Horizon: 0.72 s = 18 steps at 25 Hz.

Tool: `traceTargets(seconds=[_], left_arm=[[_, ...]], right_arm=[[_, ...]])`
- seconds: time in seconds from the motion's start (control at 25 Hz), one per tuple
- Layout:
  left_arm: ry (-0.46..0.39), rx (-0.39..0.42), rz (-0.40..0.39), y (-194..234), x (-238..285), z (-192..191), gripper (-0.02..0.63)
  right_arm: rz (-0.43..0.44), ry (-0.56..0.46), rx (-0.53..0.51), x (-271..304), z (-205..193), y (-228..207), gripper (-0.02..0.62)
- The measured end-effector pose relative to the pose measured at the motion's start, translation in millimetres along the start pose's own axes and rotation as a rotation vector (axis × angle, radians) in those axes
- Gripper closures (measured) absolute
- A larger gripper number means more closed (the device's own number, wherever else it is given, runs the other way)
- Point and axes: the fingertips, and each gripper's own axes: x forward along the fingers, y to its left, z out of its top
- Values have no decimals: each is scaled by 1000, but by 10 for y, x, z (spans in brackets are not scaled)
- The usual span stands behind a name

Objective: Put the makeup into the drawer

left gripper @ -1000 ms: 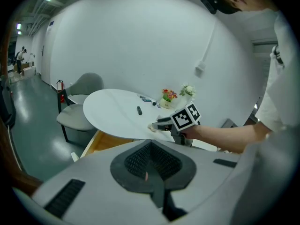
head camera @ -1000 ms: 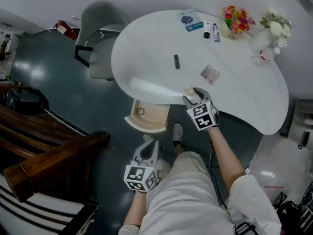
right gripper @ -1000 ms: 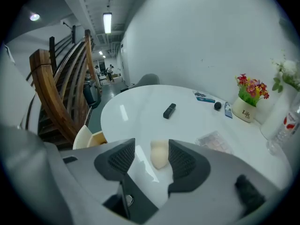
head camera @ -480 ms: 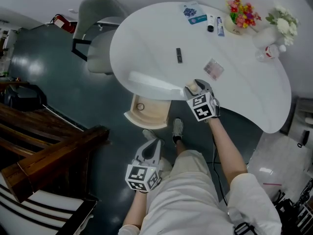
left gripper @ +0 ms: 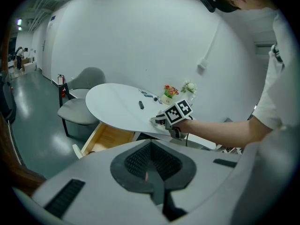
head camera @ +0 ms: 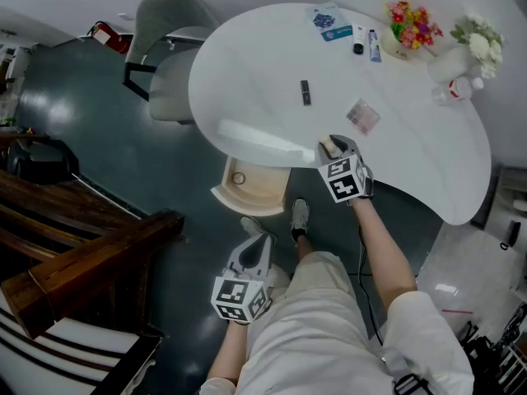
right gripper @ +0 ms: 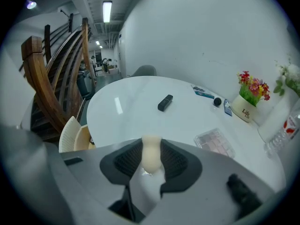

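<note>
A small cream makeup piece (right gripper: pixel 151 154) stands at the near edge of the white table (head camera: pixel 272 64). My right gripper (head camera: pixel 331 148) is over it; its jaws have just been closing, and both pads now press on the cream piece (head camera: pixel 327 146). The wooden drawer (head camera: pixel 255 192) under the table hangs open, with a small ring-shaped thing (head camera: pixel 237 178) inside. A black lipstick (head camera: pixel 305 92) and an eyeshadow palette (head camera: pixel 363 116) lie on the table top. My left gripper (head camera: pixel 255 249) hangs low beside the person's leg, its jaws together with nothing in them.
At the table's far side lie a blue packet (head camera: pixel 328 20) and two small tubes (head camera: pixel 366 43), beside a flower pot (head camera: pixel 409 25) and white flowers (head camera: pixel 471 41). A grey chair (head camera: pixel 165 64) stands left of the table. Wooden stairs (head camera: pixel 74 262) fill the lower left.
The right gripper has come down a little over the cream piece, which stood just left of its tips, and closed around it. The left gripper has kept still.
</note>
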Motion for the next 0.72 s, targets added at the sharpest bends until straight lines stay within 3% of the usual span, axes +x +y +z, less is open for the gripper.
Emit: traceTargets(seconds=[0.4, 0.72], left_arm=[[-26, -2, 6, 72, -77, 35, 597], [-78, 8, 18, 170, -170, 241, 597]], right_arm=[[4, -54, -22, -270, 191, 153, 477], [114, -94, -78, -514, 430, 768, 477]])
